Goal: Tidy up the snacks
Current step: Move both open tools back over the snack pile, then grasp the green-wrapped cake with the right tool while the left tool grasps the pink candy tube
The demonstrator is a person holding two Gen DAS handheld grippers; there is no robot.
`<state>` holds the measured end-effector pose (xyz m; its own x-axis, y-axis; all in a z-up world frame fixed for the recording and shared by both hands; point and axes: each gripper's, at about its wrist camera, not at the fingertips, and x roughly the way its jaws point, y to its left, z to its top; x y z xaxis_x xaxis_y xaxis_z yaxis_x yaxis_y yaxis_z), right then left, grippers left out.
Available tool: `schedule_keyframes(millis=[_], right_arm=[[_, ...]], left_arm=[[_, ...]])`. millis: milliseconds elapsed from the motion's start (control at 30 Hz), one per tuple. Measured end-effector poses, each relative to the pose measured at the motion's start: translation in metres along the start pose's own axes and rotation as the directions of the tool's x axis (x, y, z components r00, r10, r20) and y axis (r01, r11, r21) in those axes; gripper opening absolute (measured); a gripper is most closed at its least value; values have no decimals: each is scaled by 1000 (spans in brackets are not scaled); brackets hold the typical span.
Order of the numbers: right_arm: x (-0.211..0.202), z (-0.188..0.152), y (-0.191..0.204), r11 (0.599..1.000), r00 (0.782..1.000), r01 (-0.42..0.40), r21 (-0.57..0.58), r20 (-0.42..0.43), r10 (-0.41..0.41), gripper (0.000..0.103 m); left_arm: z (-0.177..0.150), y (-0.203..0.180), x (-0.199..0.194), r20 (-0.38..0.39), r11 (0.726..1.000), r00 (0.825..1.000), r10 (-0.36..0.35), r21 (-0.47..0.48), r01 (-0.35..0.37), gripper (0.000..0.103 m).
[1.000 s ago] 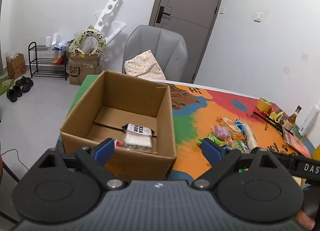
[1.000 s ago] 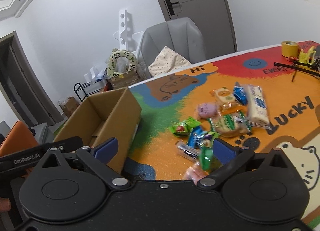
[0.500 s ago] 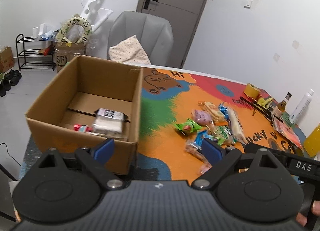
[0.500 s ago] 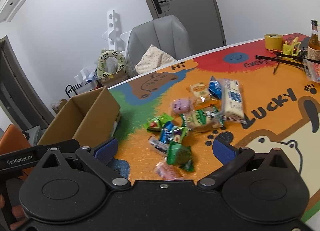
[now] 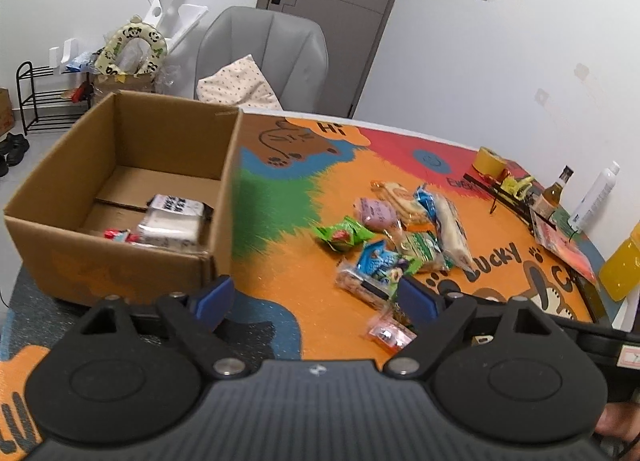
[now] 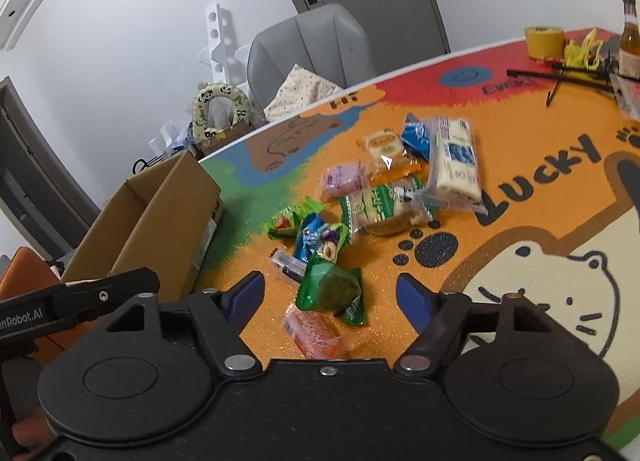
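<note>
An open cardboard box (image 5: pixel 120 181) stands on the left of the colourful table mat (image 5: pixel 288 261), with a white packet (image 5: pixel 172 221) and a small red packet (image 5: pixel 118 236) inside. A heap of snack packets (image 5: pixel 400 237) lies to its right. My left gripper (image 5: pixel 314 297) hovers over bare mat between box and heap, its jaws closing with nothing between them. My right gripper (image 6: pixel 330 295) hangs low over the near end of the heap (image 6: pixel 384 189), its jaws closing. A green packet (image 6: pixel 330 289) lies between its fingers, untouched by the pads. A pink packet (image 6: pixel 316 331) lies just nearer.
At the table's far right are a yellow tape roll (image 5: pixel 490 161), black hangers (image 5: pixel 508 197), a brown bottle (image 5: pixel 554 197), a white bottle (image 5: pixel 596 197) and an orange drink bottle (image 5: pixel 624 265). A grey chair (image 5: pixel 264 53) stands behind the table. The box (image 6: pixel 160 221) is left of the right gripper.
Both grippers have moved from the box toward the snack heap and sunk lower. The right gripper's jaws have narrowed around the green packet; the left jaws have narrowed slightly.
</note>
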<state>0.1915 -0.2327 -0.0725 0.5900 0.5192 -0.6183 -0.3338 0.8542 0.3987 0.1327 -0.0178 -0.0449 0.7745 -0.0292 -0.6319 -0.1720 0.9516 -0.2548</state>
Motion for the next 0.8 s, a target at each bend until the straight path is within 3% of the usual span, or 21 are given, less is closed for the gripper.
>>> schedule_keyframes(millis=[133,467,567,667,800], right_arm=[[10,0,-4,1000,1000,2,-3,-14,-3,66],[34,2,-7,999,998,-40,-13,-53,39,62],[42,1,-7,998,996,-54,-19,-79,53,54],[45,-1,-14,998,994,-57,9,-95,58,36],[37,-2,-24,999,997,-32,26,-71,34,33]], left_arm=[[-4,-4,12,-36,1000,999,-11,-9,11,77],[-8,-7,39,-84,1000,996,0,-27,-3,70],[-8,-7,45,-96,1000,995,-1,-31,-2,70],[-8,-10,49,-104,1000,995,-6,-26,3,70],[-10,-19,56,-118,1000,993,-18,-8,17,70]])
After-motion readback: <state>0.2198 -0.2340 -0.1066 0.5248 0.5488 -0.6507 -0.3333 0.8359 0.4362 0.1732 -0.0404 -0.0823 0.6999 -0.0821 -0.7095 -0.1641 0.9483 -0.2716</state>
